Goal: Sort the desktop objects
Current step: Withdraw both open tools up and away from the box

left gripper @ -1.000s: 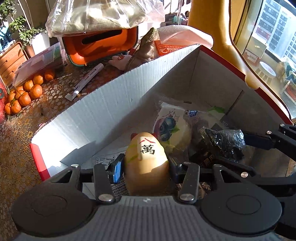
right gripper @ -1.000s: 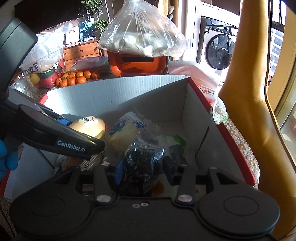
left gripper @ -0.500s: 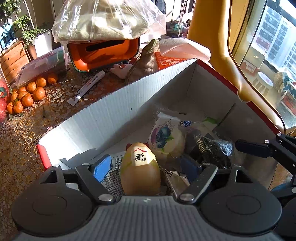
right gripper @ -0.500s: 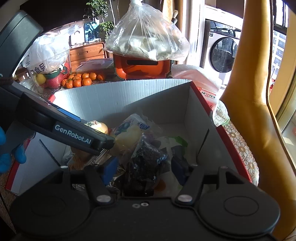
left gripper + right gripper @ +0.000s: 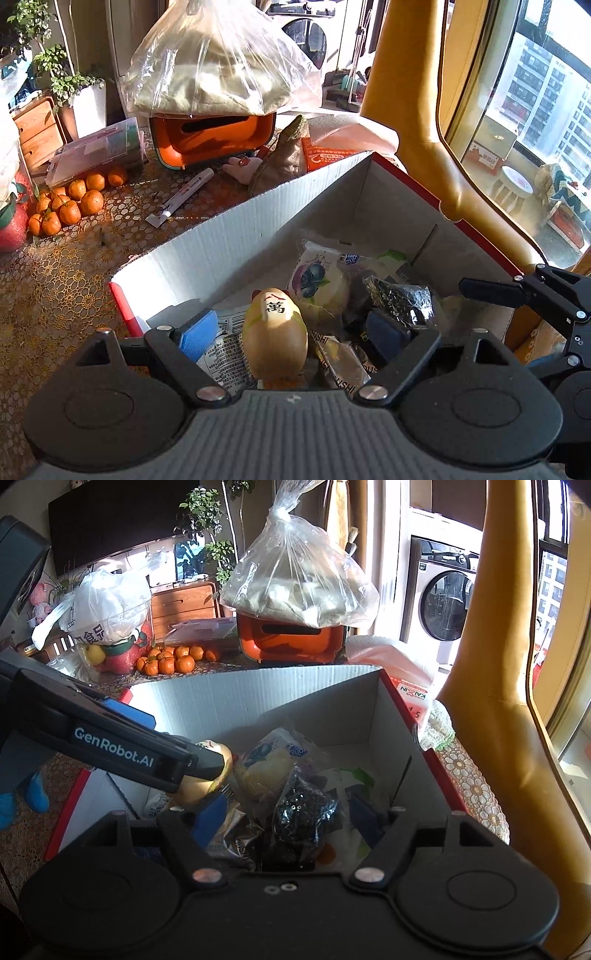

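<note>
Since the earlier frames both claws have let go: the left claw, which was clamped on the yellow toy, now stands wide with its blue pads clear of the toy's sides, and its jaws are opening further; the right claw has likewise released the black packet, which lies loose between its spreading jaws. Both have also lifted a little away from the cardboard box. That suggests two objects are now delivered, resting in the box at lower centre of each frame beside the blueberry snack bag, so this sorting step looks finished. For moving out, the box's white walls rise at the left and back, and its red-edged right wall sits close to the yellow chair filling the right side. The two claws hang close together over the box, so they could bump. The clearest room lies upward, then toward the upper left, where a marker and oranges lie on the bench.
</note>
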Motion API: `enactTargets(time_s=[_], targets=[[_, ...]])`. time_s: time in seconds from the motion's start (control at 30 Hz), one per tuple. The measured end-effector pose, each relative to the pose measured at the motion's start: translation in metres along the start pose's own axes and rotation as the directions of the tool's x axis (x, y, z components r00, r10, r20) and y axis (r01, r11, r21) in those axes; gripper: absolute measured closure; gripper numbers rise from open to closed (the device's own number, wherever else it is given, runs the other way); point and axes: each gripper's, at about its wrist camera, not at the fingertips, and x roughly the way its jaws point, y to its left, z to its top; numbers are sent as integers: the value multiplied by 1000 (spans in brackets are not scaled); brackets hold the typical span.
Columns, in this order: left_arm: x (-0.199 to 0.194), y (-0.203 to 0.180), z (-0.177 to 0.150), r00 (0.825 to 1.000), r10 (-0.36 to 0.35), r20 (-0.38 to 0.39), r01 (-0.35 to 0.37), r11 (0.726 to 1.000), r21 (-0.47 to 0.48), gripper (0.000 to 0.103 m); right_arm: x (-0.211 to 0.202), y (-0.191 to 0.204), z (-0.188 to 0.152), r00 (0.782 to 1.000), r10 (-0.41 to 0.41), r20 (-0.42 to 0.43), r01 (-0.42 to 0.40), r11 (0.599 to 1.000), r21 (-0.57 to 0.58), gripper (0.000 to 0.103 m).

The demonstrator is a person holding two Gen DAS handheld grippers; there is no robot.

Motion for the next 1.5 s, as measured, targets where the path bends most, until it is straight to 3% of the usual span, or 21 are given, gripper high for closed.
enactTargets(time_s=[0.1, 0.3, 0.9, 1.5], targets=[[-12, 0, -4, 1000, 2, 20, -2, 1000, 5, 3, -8, 1, 0, 1000, -1, 13, 1, 1000, 4, 27], [-37, 0, -15, 998, 4, 65, -5, 1000, 6, 1, -25, 4, -1, 999, -3, 44, 2, 1000, 4, 25], [-113, 4, -67, 973, 64, 221, -59, 998, -27, 0, -66, 31, -11, 990, 15, 138, -6, 998, -64, 24], [-140, 7, -98, 966, 67, 251, -55, 997, -55, 0, -97, 47, -17, 983, 20, 184, -14, 999, -32, 24]])
